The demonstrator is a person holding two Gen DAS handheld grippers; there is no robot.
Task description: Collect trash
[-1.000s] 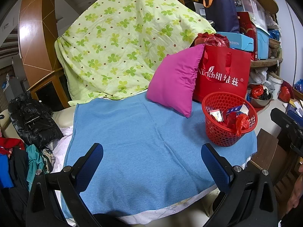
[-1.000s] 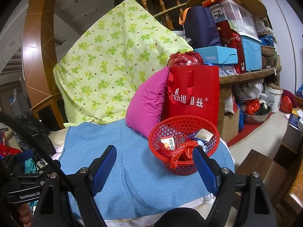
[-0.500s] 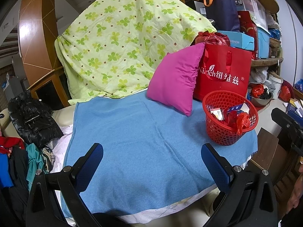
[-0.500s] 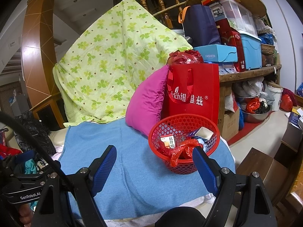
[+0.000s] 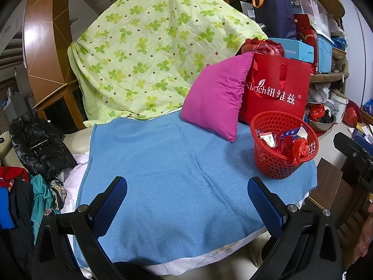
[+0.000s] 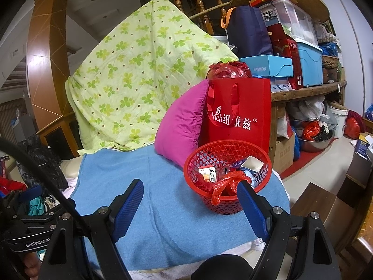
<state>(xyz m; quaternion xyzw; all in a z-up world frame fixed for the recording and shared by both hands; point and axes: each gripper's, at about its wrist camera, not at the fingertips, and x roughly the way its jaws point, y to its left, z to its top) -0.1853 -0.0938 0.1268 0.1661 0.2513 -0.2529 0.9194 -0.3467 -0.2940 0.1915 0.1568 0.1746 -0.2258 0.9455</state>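
Note:
A red mesh basket (image 5: 275, 163) stands on the blue cloth (image 5: 163, 175) at its right edge; it also shows in the right wrist view (image 6: 209, 154). It holds a crumpled red plastic bag (image 6: 227, 184), a small medicine box (image 6: 208, 173) and other bits of packaging. My left gripper (image 5: 186, 207) is open and empty, held above the near part of the cloth, left of the basket. My right gripper (image 6: 190, 207) is open and empty, its right finger (image 6: 253, 210) just in front of the basket.
A magenta pillow (image 5: 216, 95) and a red paper bag (image 5: 279, 93) lean behind the basket. A green clover quilt (image 5: 151, 53) drapes at the back. A black jacket (image 5: 37, 144) and clothes lie at left. Cluttered shelves (image 6: 303, 88) and boxes stand at right.
Both grippers have drifted slightly; the scene has shifted a little in both views. Nothing was grasped or released.

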